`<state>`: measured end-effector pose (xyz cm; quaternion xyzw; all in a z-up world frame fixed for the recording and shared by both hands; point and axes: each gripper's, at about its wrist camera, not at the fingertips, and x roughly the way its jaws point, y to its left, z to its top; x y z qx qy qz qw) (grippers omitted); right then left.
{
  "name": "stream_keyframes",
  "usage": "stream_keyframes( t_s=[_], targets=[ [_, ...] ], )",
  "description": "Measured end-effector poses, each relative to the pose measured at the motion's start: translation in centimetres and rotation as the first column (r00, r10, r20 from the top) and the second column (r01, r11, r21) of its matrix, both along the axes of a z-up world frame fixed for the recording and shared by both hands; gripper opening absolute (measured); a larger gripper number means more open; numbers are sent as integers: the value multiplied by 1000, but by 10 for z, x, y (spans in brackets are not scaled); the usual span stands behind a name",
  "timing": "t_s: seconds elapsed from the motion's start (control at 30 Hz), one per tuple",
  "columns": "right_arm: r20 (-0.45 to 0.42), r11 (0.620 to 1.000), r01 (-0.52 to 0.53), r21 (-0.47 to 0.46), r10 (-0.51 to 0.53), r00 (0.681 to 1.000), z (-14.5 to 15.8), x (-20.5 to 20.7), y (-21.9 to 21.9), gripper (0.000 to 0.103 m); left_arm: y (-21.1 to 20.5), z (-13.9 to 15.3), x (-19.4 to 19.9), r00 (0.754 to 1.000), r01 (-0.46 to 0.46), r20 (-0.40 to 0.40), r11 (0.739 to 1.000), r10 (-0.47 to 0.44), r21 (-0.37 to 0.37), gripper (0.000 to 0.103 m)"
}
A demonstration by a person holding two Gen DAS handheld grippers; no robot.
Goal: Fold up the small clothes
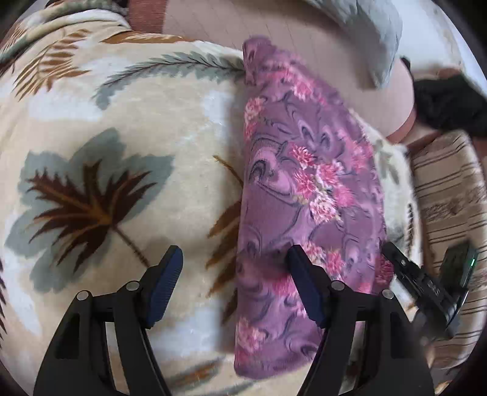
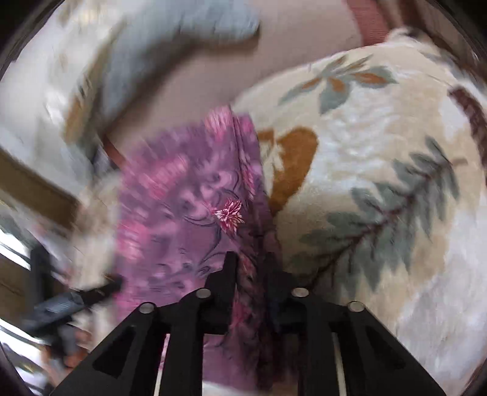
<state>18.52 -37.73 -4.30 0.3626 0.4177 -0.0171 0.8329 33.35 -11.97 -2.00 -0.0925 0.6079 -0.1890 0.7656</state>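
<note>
A purple floral cloth (image 1: 304, 182) lies folded into a long flat strip on a cream blanket with leaf prints (image 1: 121, 152). My left gripper (image 1: 236, 268) is open above the strip's near end. One finger hangs over the cloth and the other over the blanket, with nothing between them. The right gripper's black body (image 1: 426, 286) shows at the strip's right edge. The right wrist view is blurred: my right gripper (image 2: 249, 271) hovers over the cloth (image 2: 182, 213), jaws a narrow gap apart. The cloth's edge beside the blanket (image 2: 365, 152) shows through the gap, flat and not lifted.
A grey-blue cushion (image 1: 365, 30) lies beyond the cloth on a pinkish sheet (image 1: 243, 27). A black bundle (image 1: 450, 100) and a striped fabric (image 1: 450, 189) sit past the blanket's right edge. The blanket spreads wide to the left of the strip.
</note>
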Motion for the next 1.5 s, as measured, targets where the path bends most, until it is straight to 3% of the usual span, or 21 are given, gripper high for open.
stream_keyframes(
  t_s=[0.03, 0.1, 0.13, 0.17, 0.2, 0.23, 0.37, 0.43, 0.47, 0.53, 0.63, 0.67, 0.8, 0.87, 1.0, 1.07, 1.13, 1.17, 1.27, 1.37, 1.5],
  targets=[
    [31, 999, 15, 43, -16, 999, 2, -13, -4, 30, 5, 3, -3, 1000, -9, 0, 1000, 9, -11, 70],
    [39, 998, 28, 59, -30, 999, -1, -32, -2, 53, 13, 8, -12, 1000, -30, -7, 997, 29, -69, 70],
    [17, 999, 25, 46, -26, 1000, -8, -37, 1, 53, 14, 7, -16, 999, -32, -23, 995, 31, -92, 70],
    [-29, 1000, -6, 31, 6, 1000, -16, -38, 8, 47, 14, 4, -20, 999, -32, -43, 994, 28, -108, 70],
    [-58, 998, -58, 8, 58, 997, -19, -37, 14, 11, 12, 0, -25, 998, -28, -62, 993, 21, -114, 70],
    [-54, 996, -80, -26, 79, 995, -15, -35, 19, 10, 8, -4, -31, 997, -15, -75, 994, 7, -110, 70],
    [108, 999, 2, -52, 4, 994, 12, -51, 14, 9, -6, -19, -49, 998, 51, -21, 999, -51, -7, 70],
    [-13, 996, -22, -82, 21, 1000, -10, -42, 13, 9, -11, -16, -51, 997, 82, -2, 996, -82, 22, 70],
    [-85, 994, -48, -99, 40, 996, -22, -39, 14, 15, -12, -13, -50, 995, 95, -12, 995, -95, 21, 70],
    [-83, 996, -55, -68, 49, 995, -17, -38, 8, 22, -4, -4, -44, 995, 94, -20, 993, -96, -68, 70],
    [51, 998, -22, -60, 25, 998, 27, -24, -5, 25, 0, 14, -16, 999, 40, -10, 988, -42, -151, 70],
    [101, 997, -14, -73, 21, 995, 41, -16, -7, 31, -5, 22, 1, 1000, 24, 5, 987, -24, -158, 70],
    [201, 988, -17, -155, 48, 978, 70, 42, 4, 37, -39, 40, 50, 997, 9, 78, 994, 0, -108, 70],
    [206, 980, -8, -199, 50, 977, 69, 75, 15, 37, -54, 36, 69, 995, 10, 103, 998, -4, -57, 70],
    [231, 989, 23, -149, 12, 973, 44, 106, 14, 36, -62, 9, 97, 997, -34, 69, 999, 36, -26, 70],
    [144, 982, 20, -185, 7, 990, 19, 126, 19, 34, -59, -20, 106, 999, -45, 24, 998, 44, 41, 76],
    [-7, 970, -29, -242, 28, 1000, -11, 144, 21, 28, -57, -29, 109, 999, -37, 20, 999, 37, 20, 79],
    [26, 965, -25, -259, 33, 999, -4, 142, 21, 27, -56, -21, 108, 999, -20, 32, 1000, 20, 18, 78],
    [53, 990, -29, -141, 36, 998, 13, 131, 7, 32, -42, -2, 101, 999, 20, 44, 999, -18, -43, 76],
    [77, 1000, 14, 7, -15, 997, 10, 102, -22, 51, -20, 2, 88, 999, 22, 42, 995, -18, -98, 76],
    [14, 998, 68, 16, -69, 998, -12, 77, -38, 53, -9, -21, 72, 998, 19, -53, 978, -31, -209, 77]
  ],
)
